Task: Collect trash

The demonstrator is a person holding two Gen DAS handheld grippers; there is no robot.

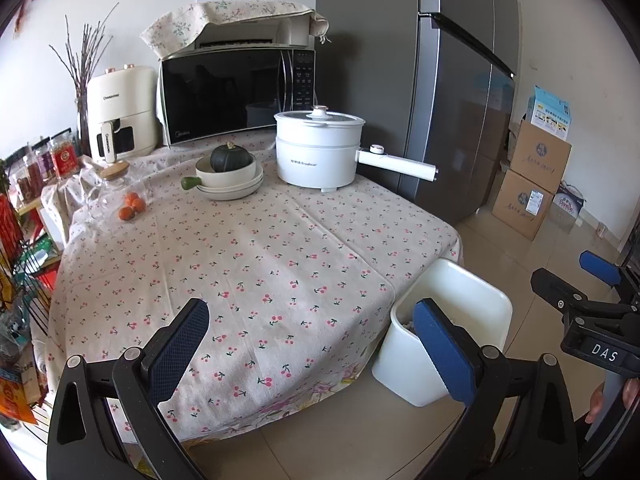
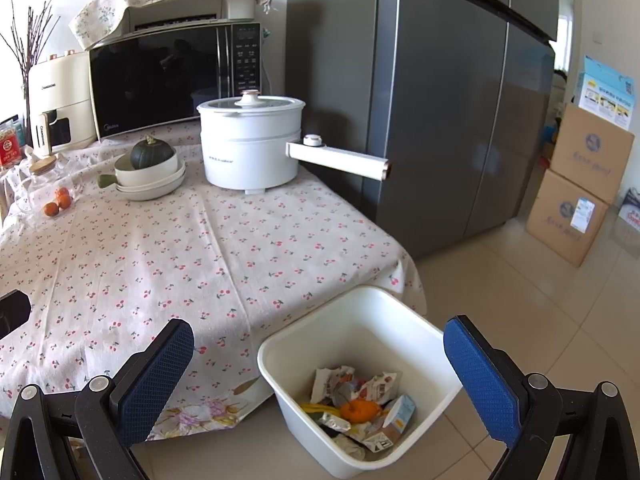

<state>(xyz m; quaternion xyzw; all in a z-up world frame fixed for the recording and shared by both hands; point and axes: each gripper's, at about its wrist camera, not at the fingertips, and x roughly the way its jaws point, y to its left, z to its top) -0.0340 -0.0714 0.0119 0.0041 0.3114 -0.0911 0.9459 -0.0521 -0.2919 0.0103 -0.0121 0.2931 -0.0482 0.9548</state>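
A white plastic bin [image 2: 360, 294] stands on the tiled floor at the table's front right corner. It holds trash [image 2: 376, 390]: crumpled wrappers, a small carton and an orange piece [image 2: 358, 410]. My right gripper [image 2: 320, 376] is open above the bin's near side, with nothing between its blue pads. My left gripper [image 1: 310, 344] is open too, over the front edge of the cherry-print tablecloth [image 1: 240, 260], empty. In the left wrist view the bin [image 1: 472, 292] sits behind the right finger, and the right gripper [image 1: 576, 280] shows at the far right.
On the table's far side stand a white electric pot [image 1: 320, 152] with a long handle, stacked bowls with a dark squash [image 1: 231, 160], small oranges [image 1: 132, 206] beside a glass jar, a microwave [image 1: 236, 96] and an air fryer [image 1: 120, 116]. Right: grey fridge [image 2: 440, 100], cardboard boxes [image 2: 580, 184]. Left: wire rack [image 1: 20, 280].
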